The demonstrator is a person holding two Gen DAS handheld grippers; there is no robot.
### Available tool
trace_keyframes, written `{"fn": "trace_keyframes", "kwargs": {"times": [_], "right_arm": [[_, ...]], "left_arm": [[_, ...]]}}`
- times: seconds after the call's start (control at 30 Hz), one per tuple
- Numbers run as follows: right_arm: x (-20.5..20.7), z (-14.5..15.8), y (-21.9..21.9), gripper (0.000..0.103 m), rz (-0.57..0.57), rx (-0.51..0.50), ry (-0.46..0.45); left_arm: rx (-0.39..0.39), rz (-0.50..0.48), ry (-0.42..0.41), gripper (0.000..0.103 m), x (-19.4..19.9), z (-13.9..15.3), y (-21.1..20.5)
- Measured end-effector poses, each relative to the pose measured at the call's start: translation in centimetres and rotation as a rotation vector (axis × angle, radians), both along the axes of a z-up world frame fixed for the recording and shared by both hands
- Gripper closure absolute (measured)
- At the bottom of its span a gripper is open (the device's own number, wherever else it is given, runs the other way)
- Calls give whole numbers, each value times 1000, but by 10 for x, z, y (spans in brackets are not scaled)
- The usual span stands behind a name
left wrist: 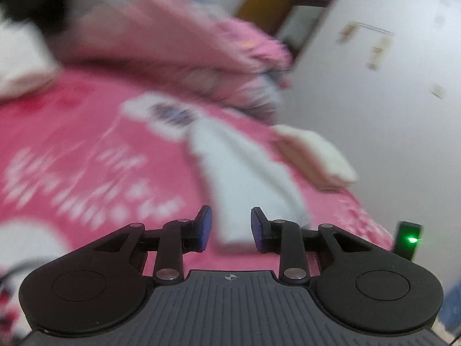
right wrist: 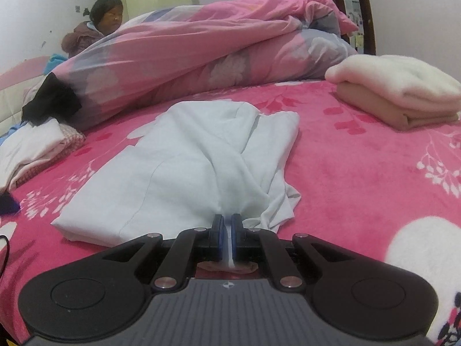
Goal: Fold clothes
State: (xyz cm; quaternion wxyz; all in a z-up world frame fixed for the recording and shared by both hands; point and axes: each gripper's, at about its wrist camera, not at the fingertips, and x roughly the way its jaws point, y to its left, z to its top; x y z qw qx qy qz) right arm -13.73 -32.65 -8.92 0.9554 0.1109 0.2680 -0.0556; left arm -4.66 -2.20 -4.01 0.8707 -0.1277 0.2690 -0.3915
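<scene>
A pale blue-white garment (right wrist: 184,155) lies partly folded on the pink bedspread (right wrist: 360,173). My right gripper (right wrist: 227,227) is shut on the garment's near edge, and a strip of the cloth shows between its blue pads. In the blurred left wrist view the same garment (left wrist: 245,167) stretches away ahead. My left gripper (left wrist: 231,227) is open above the bed, with nothing between its fingers, just short of the garment's near end.
A rumpled pink quilt (right wrist: 201,49) fills the back of the bed. A folded cream and tan stack (right wrist: 403,92) sits at the right, seen also as folded clothes (left wrist: 314,155). Loose clothes (right wrist: 37,141) lie at the left. A person (right wrist: 95,26) sits behind the quilt.
</scene>
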Motion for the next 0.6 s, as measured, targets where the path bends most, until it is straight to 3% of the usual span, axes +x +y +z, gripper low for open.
{"fn": "trace_keyframes", "kwargs": {"times": [0.13,0.27,0.3,0.43,0.6], "right_arm": [[1,9,0,97,9,4,18],[3,39,-21,96,45,121,-1],[9,46,-30,94,43,149,-15],[34,71,-66,66,33,259,-62],[103,57,-98,66,-1,372,35]], "left_arm": [[80,-120,-47,74,14,-8,-49],[178,-124,43,76,32,-36,-66],[179,-126,52,79,34,-40,-65],[140,-144,108,79,44,-46,-55],[109,-150,147,80,49,-50,-47]]}}
